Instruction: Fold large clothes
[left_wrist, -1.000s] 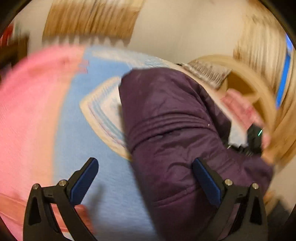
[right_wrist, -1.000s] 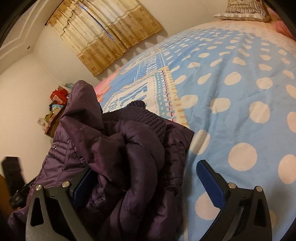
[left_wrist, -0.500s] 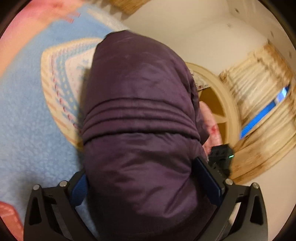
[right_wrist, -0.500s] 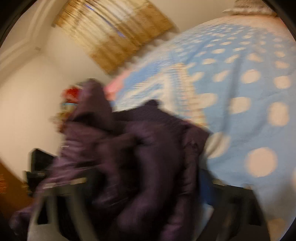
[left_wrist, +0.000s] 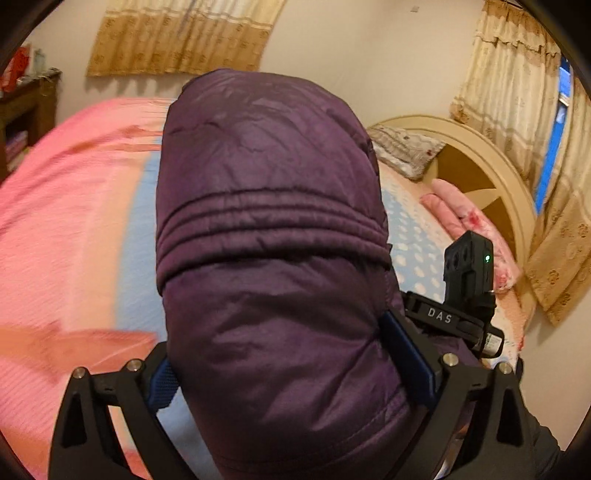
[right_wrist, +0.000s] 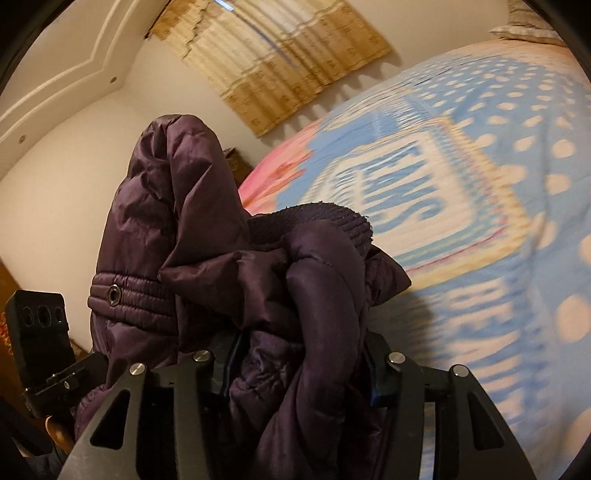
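A dark purple puffer jacket (left_wrist: 266, 229) rises off the bed and fills the middle of the left wrist view. My left gripper (left_wrist: 275, 334) has its jaws spread wide, with the jacket's quilted bulk filling the whole gap and hiding much of the left pad. In the right wrist view a bunched fold of the jacket (right_wrist: 317, 295), with its ribbed cuff on top, sits between the fingers of my right gripper (right_wrist: 299, 350). Those jaws are closing and press into the fold. Both right pads are buried in fabric.
The bed carries a blue polka-dot blanket (right_wrist: 517, 221) and a pink cover (left_wrist: 55, 221). A cream headboard (left_wrist: 480, 147) and a pillow (left_wrist: 406, 151) are at its far end. Curtains (left_wrist: 177, 33) hang on the walls, a dark shelf (left_wrist: 22, 110) stands left. The right gripper's black camera box (left_wrist: 469, 266) is beside my left gripper's right finger.
The right jaws went from wide apart to tight around the jacket fold. The left gripper moved from beside the jacket to straddling it, and the jacket now stands higher.
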